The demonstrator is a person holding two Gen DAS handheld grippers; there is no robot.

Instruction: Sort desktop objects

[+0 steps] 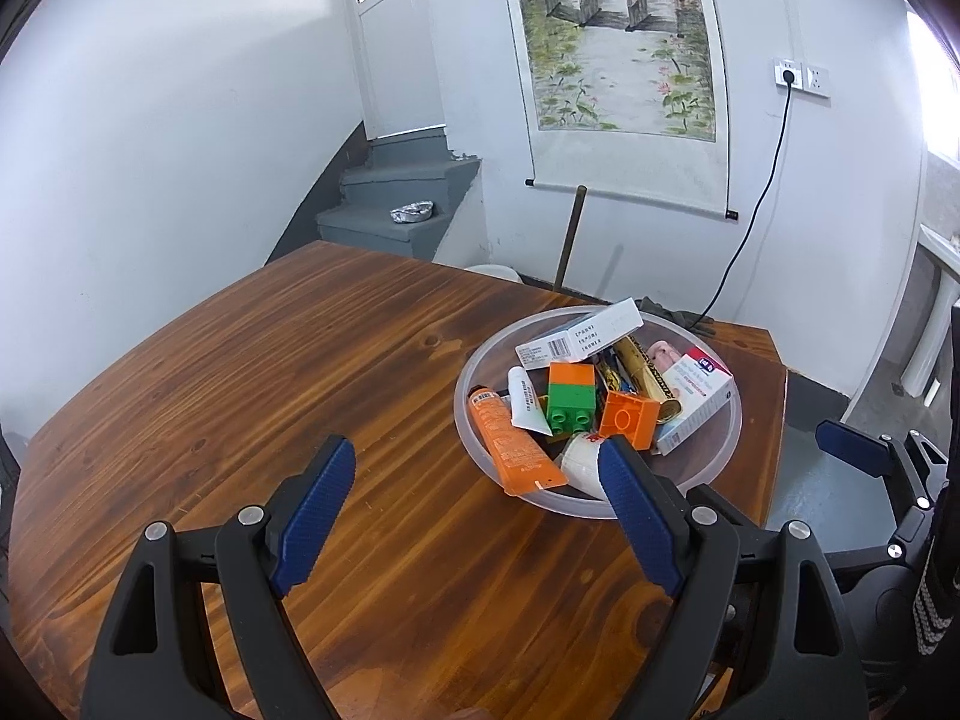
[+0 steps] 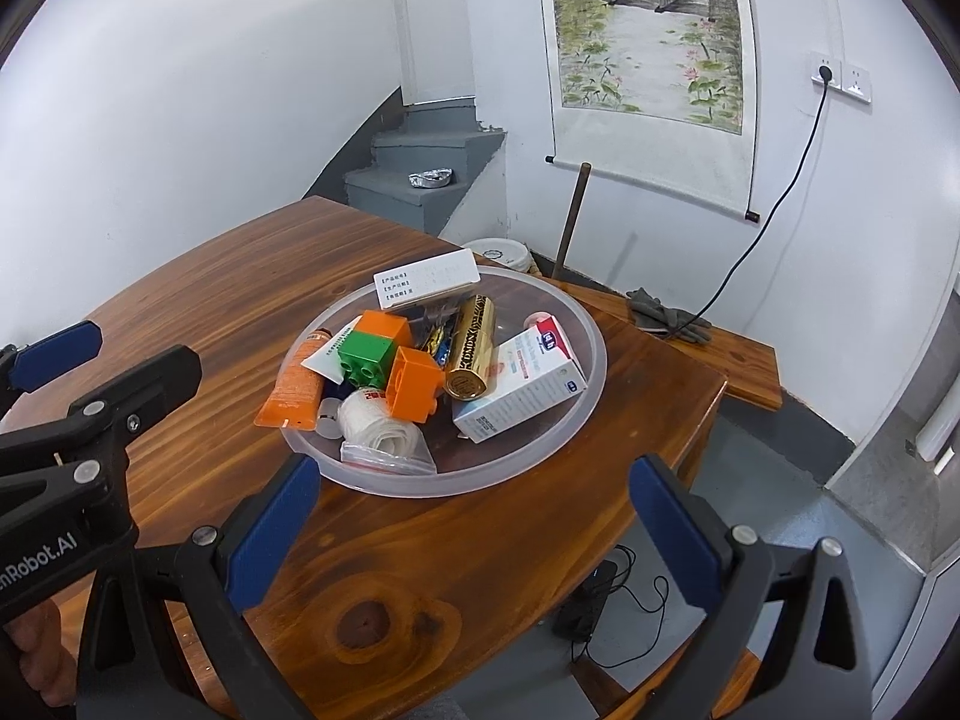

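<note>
A clear plastic bowl (image 1: 717, 456) (image 2: 591, 384) stands on the wooden table (image 1: 300, 360) (image 2: 456, 552), full of small objects: an orange tube (image 1: 510, 441) (image 2: 297, 381), an orange-and-green brick (image 1: 570, 399) (image 2: 369, 351), an orange brick (image 1: 627, 420) (image 2: 414, 384), a gold cylinder (image 1: 645, 375) (image 2: 474, 348), white boxes (image 1: 693, 399) (image 2: 519, 387) and a bagged white roll (image 2: 378, 429). My left gripper (image 1: 480, 471) is open and empty just left of the bowl. My right gripper (image 2: 474, 486) is open and empty at the bowl's near rim.
The table's right edge runs just past the bowl, with floor and a black cable (image 2: 600, 606) below. A grey glove (image 2: 666, 312) lies on a bench behind. Stairs (image 1: 396, 198) rise at the back. The left gripper's body (image 2: 78, 414) shows in the right wrist view.
</note>
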